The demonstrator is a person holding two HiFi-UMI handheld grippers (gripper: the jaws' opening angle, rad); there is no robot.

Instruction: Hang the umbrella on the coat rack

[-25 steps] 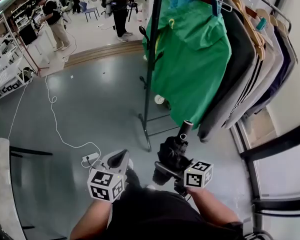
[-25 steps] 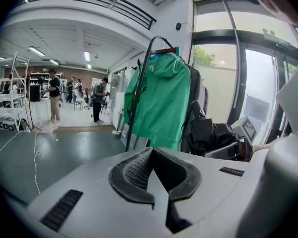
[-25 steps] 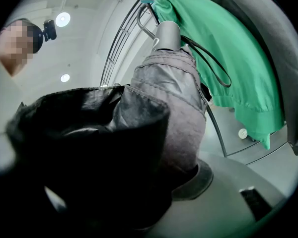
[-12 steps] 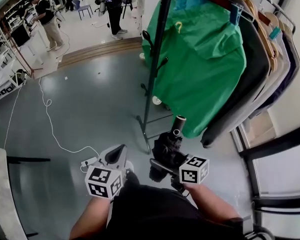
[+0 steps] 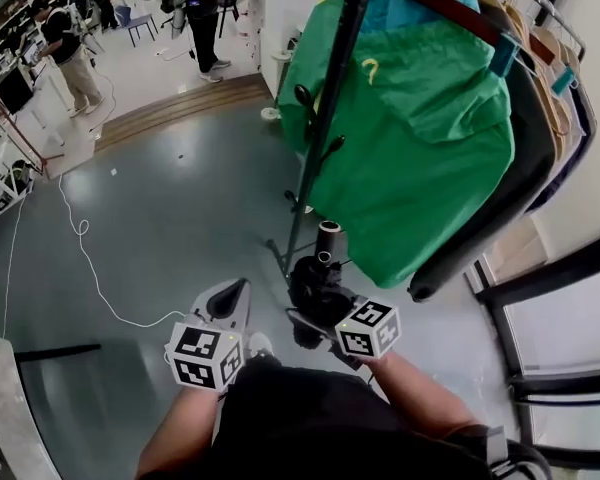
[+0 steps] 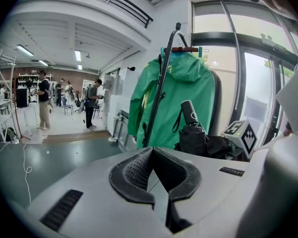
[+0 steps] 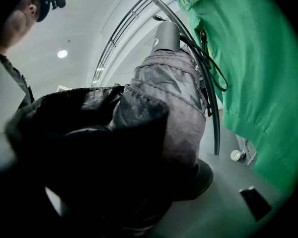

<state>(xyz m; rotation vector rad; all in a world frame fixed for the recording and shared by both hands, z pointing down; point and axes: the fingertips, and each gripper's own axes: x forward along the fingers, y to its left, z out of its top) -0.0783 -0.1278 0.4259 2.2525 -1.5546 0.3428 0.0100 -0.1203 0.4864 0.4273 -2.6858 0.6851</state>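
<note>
Head view looks down on a grey floor that fills the frame from 7 to 11 o'clock. The coat rack rises as a dark pole from the middle toward 12 o'clock, with short pegs on its left side. A green jacket hangs from its rail at 1 to 2 o'clock, crowding the pole's right side, and dark coats are packed behind it at 3 o'clock. Two people stand well apart at 11 o'clock. The folded black umbrella sits just below the middle, handle end up, near the pole's foot and under the jacket's hem. The right gripper is clamped on its bundled cloth. The left gripper, at 7 o'clock, has its jaws together on nothing. A white cable trails at 9 o'clock.
</note>
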